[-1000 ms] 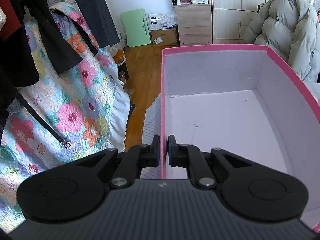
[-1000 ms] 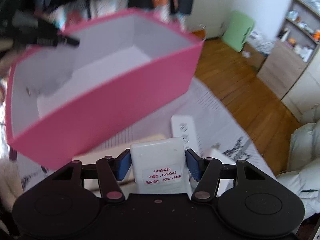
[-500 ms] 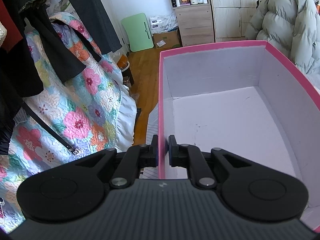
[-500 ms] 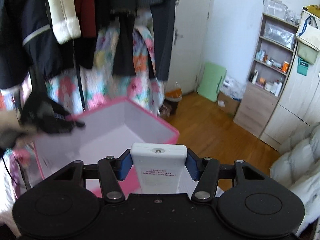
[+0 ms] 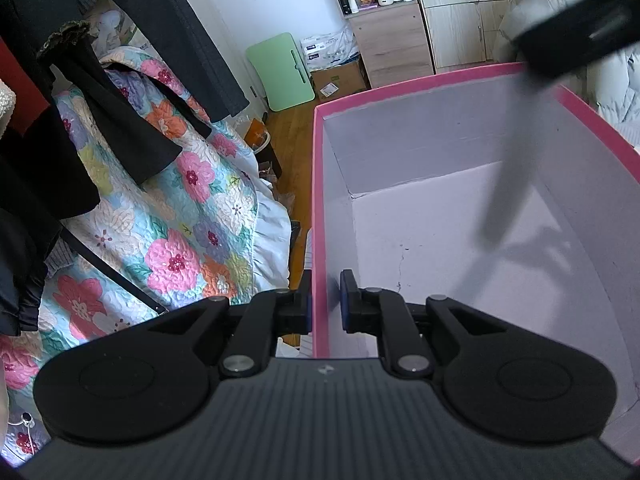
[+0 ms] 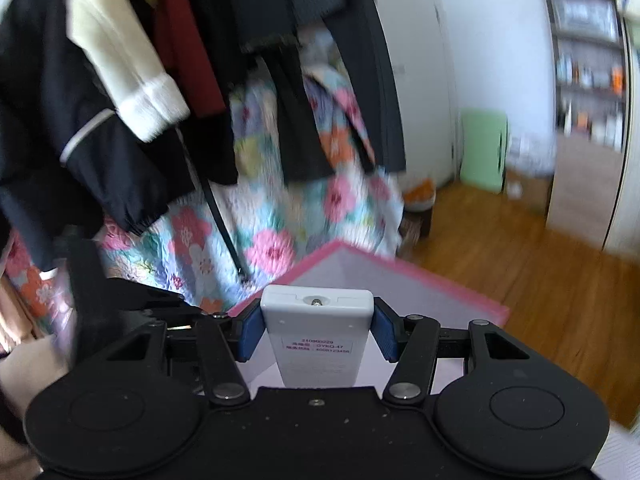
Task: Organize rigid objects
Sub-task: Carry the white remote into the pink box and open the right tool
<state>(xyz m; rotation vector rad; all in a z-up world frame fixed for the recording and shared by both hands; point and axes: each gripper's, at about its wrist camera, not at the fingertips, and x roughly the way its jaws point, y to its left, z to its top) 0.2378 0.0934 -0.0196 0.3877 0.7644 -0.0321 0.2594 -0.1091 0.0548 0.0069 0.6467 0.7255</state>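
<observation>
Over pink box (image 5: 320, 184) | inside bare | right tool (image 6: 317, 334) grips white remote (image 6: 316, 340)

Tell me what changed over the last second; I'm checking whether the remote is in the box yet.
The right tool carried the white remote up from the bedding to above the pink box; it now shows over the far rim in the left view. Unchanged: remote clamped, left tool pinching the box wall, box empty.
</observation>
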